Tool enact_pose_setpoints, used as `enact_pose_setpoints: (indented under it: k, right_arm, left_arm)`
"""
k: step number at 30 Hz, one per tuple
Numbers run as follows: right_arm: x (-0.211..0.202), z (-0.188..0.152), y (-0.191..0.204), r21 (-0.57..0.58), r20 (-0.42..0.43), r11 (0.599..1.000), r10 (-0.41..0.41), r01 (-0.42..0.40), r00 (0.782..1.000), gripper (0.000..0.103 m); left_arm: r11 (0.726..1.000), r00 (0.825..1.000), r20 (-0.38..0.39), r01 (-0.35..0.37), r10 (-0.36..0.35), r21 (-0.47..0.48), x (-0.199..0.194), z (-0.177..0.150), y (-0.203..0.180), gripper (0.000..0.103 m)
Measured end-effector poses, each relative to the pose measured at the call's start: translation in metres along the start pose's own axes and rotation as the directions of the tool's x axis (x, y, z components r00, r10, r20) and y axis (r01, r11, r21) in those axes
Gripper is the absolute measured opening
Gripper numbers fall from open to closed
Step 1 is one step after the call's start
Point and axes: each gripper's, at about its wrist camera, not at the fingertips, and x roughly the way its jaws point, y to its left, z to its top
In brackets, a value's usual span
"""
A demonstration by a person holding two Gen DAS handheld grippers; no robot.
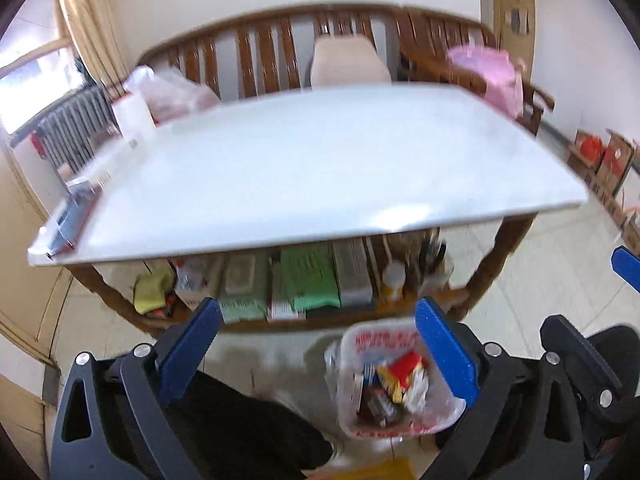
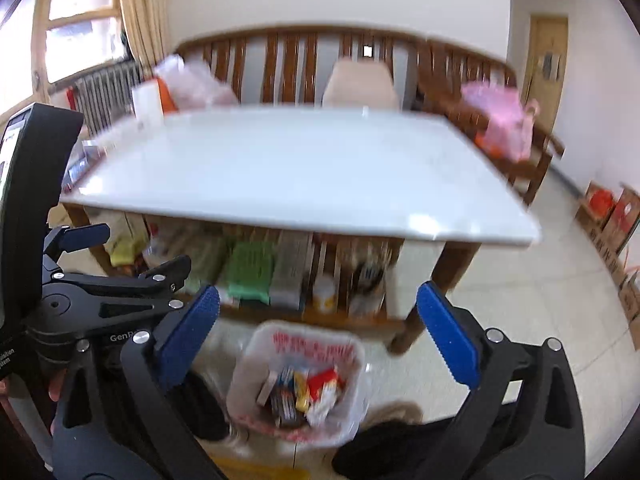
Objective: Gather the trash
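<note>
A clear plastic trash bin (image 1: pixel 396 384) with red lettering stands on the floor in front of the white table (image 1: pixel 312 168). It holds several wrappers and small packets (image 1: pixel 400 380). The bin also shows in the right wrist view (image 2: pixel 300 380), with the same packets (image 2: pixel 308 392) inside. My left gripper (image 1: pixel 320 320) is open and empty, held above the floor left of the bin. My right gripper (image 2: pixel 318 308) is open and empty, above the bin. The left gripper shows at the left of the right wrist view (image 2: pixel 120 256). The frames are motion-blurred.
A wooden bench (image 2: pixel 360 60) stands behind the table with a beige cushion (image 2: pixel 362 84) and pink bag (image 2: pixel 500 124). A white bottle (image 1: pixel 134 116) and a phone-like device (image 1: pixel 72 220) sit at the table's left edge. A lower shelf (image 1: pixel 304 280) holds packets and bottles. Boxes (image 2: pixel 616 216) line the right wall.
</note>
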Motion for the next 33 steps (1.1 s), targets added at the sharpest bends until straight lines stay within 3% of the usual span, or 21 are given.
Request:
enact_pose_setpoints:
  k: [5,9,14,33]
  right_arm:
    - [-0.029,0.023,-0.001,0.007,0.095,1.0,0.005,-0.006,0.995,0.097]
    - [-0.05,0.036,-0.003,0.004,0.141,1.0,-0.016,0.016,0.99,0.097]
    - [-0.068,0.041,-0.002,0.002,0.171,0.997,-0.076,0.077,0.982,0.097]
    - [-0.081,0.042,-0.001,0.023,0.147,0.994,-0.11,0.107,0.983,0.097]
  left_arm:
    - [0.999,0.995,0.098,0.004,0.001,-0.048,-0.037,0.017,0.011,0.095]
    - [0.995,0.986,0.15,-0.061,0.073,-0.081,-0.063,0.025,0.012,0.095]
    - [0.993,0.974,0.202,-0.088,0.102,-0.075,-0.086,0.029,0.011,0.095]
    - [0.993,0.979,0.186,-0.063,0.081,-0.101,-0.096,0.03,0.015,0.095]
